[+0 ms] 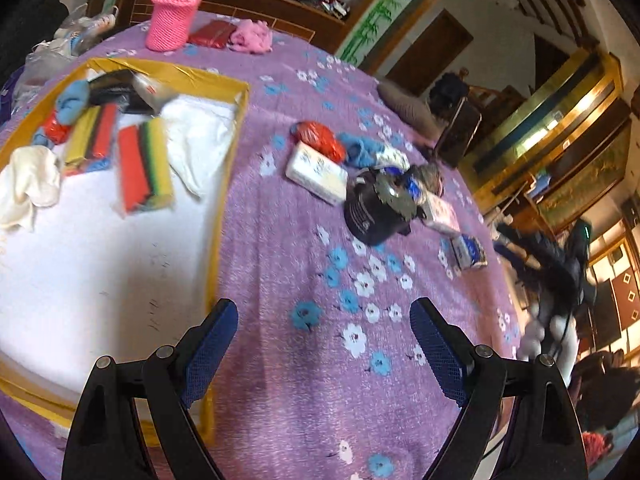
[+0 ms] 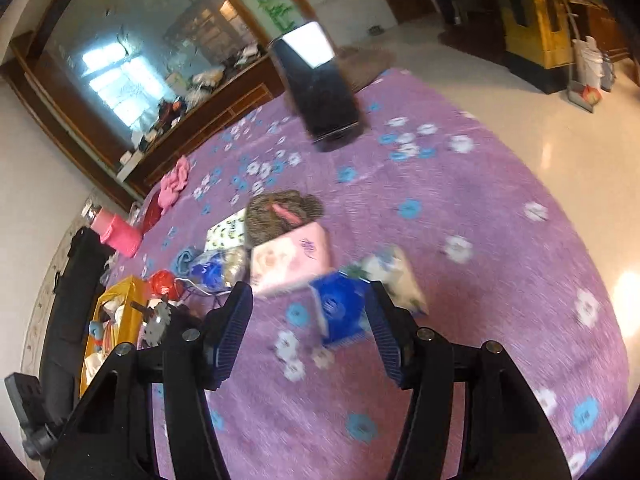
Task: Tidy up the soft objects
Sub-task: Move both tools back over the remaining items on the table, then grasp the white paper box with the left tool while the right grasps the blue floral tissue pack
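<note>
A yellow-rimmed box (image 1: 230, 128) with a white bottom holds striped sponge packs (image 1: 146, 164), a white cloth (image 1: 28, 184) and other soft items. On the purple flowered blanket (image 1: 280, 240) lie a white tissue pack (image 1: 318, 172), a red bag (image 1: 320, 138), a blue cloth (image 1: 362, 150) and a pink tissue pack (image 2: 290, 260). My left gripper (image 1: 324, 340) is open and empty above the blanket, beside the box. My right gripper (image 2: 310, 332) is open just in front of a blue tissue pack (image 2: 340, 308). A white-green pack (image 2: 396, 276) lies behind it.
A black motor with a saw blade (image 1: 380, 208) lies among the packs. A pink knitted bottle sleeve (image 1: 172, 20), a pink cloth (image 1: 252, 36) and a red pouch (image 1: 212, 34) sit at the far side. A dark phone (image 2: 320, 92) stands upright. A grey knitted item (image 2: 280, 212) lies nearby.
</note>
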Action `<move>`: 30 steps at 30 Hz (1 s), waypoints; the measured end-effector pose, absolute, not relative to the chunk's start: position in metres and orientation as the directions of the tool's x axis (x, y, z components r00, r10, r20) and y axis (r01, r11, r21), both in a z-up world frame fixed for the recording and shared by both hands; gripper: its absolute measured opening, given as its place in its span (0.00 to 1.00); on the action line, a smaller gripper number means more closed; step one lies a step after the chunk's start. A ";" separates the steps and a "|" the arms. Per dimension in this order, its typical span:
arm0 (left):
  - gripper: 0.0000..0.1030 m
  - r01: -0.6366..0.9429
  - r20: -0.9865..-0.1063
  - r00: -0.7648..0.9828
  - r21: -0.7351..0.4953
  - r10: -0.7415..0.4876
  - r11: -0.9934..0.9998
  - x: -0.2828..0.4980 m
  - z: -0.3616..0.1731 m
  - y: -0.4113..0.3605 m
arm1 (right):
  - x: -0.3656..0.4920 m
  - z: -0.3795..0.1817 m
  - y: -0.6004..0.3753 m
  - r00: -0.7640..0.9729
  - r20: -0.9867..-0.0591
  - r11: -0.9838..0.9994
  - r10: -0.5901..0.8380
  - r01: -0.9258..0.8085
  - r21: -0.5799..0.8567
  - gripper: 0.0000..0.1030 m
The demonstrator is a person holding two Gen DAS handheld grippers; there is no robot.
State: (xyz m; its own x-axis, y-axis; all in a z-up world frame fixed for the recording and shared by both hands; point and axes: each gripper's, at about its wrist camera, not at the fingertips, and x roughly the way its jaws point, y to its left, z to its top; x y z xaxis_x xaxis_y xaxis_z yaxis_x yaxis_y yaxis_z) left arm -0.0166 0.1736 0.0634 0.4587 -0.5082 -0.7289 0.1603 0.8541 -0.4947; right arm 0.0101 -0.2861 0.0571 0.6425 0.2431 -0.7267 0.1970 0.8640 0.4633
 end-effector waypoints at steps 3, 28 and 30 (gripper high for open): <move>0.86 0.176 -0.731 0.450 -0.490 -0.513 0.854 -0.018 0.062 0.167 | 0.057 0.045 -0.269 0.562 -0.798 0.897 0.219 0.205 0.391 0.55; 0.86 0.039 -0.758 0.484 -0.480 -0.437 0.877 0.117 0.058 0.142 | 0.026 0.008 -0.247 0.559 -0.725 0.862 0.403 0.036 0.506 0.54; 0.86 0.046 -0.786 0.484 -0.415 -0.383 0.909 0.140 0.053 0.124 | 0.029 0.009 -0.248 0.575 -0.711 0.856 0.406 0.033 0.516 0.54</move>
